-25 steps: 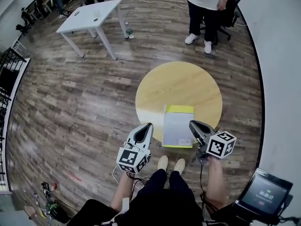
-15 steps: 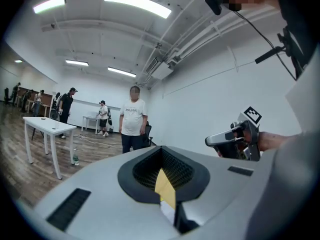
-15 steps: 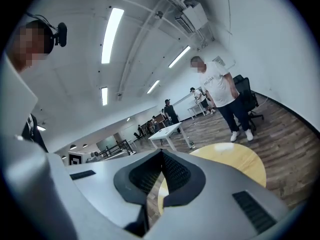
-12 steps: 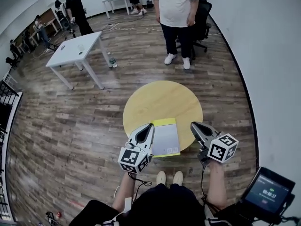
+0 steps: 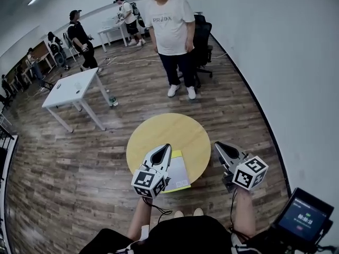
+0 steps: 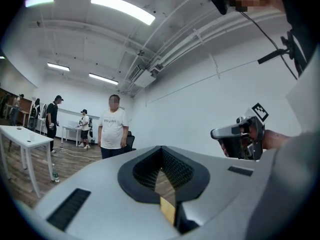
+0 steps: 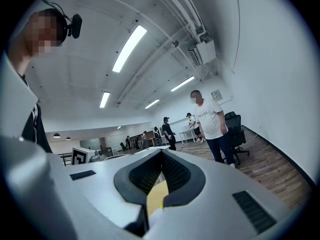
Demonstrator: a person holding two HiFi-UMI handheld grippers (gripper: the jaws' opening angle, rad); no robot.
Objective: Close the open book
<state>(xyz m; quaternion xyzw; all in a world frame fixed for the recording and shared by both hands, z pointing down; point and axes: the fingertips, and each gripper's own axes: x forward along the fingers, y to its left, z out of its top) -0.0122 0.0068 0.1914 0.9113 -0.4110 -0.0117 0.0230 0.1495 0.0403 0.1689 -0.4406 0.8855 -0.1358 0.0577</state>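
The book (image 5: 180,175) lies flat, looking already closed, at the near edge of the round table (image 5: 169,134). I judge it thin, light and slightly floppy, best pinched at a cover edge. My left gripper (image 5: 167,148) hovers over it and my right gripper (image 5: 217,144) beyond the table's right edge, both with jaws pressed together on nothing.

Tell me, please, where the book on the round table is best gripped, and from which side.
Grip the book at its near right corner, coming in level from the person's side. It lies flat and thin at the near rim of the round table and seems to overhang it slightly, so a grip from above and below probably fits only there.
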